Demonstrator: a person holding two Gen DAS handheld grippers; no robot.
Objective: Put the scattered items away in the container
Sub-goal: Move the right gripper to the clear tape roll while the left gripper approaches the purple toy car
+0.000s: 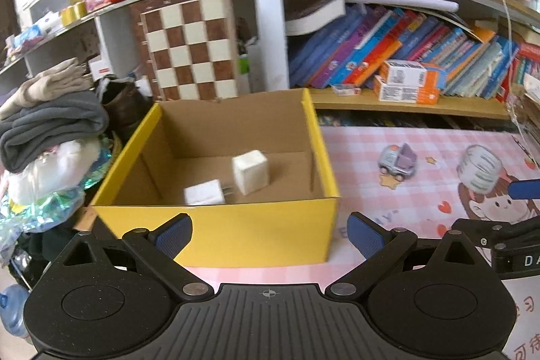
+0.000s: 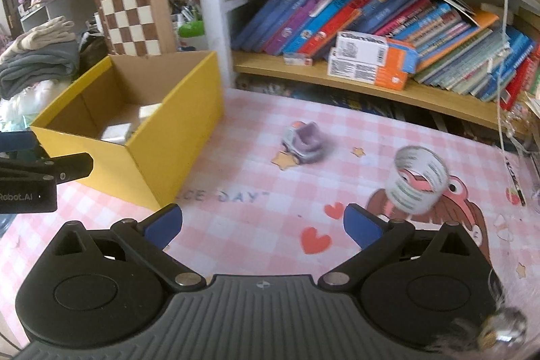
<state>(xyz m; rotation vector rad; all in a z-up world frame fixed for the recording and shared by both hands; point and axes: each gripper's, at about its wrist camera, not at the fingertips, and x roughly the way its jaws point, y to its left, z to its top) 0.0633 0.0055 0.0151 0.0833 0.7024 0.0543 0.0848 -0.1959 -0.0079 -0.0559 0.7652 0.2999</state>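
Note:
A yellow cardboard box (image 1: 270, 225) stands open on the pink checked mat, and it also shows in the right wrist view (image 2: 162, 154). Inside lie a white charger plug (image 1: 204, 192) and a white cube (image 1: 250, 171). A small purple toy car (image 1: 397, 161) (image 2: 305, 142) and a tape roll (image 1: 479, 169) (image 2: 418, 179) lie on the mat right of the box. My left gripper (image 1: 270, 237) is open and empty in front of the box's near wall. My right gripper (image 2: 262, 226) is open and empty, above the mat in front of the car and tape.
A bookshelf with leaning books (image 2: 371, 22) and orange-white boxes (image 2: 371, 63) runs along the back. A chessboard box (image 1: 189, 43) stands behind the yellow box. Folded clothes (image 1: 50, 120) pile up at the left. A cable (image 2: 504, 56) hangs at the right.

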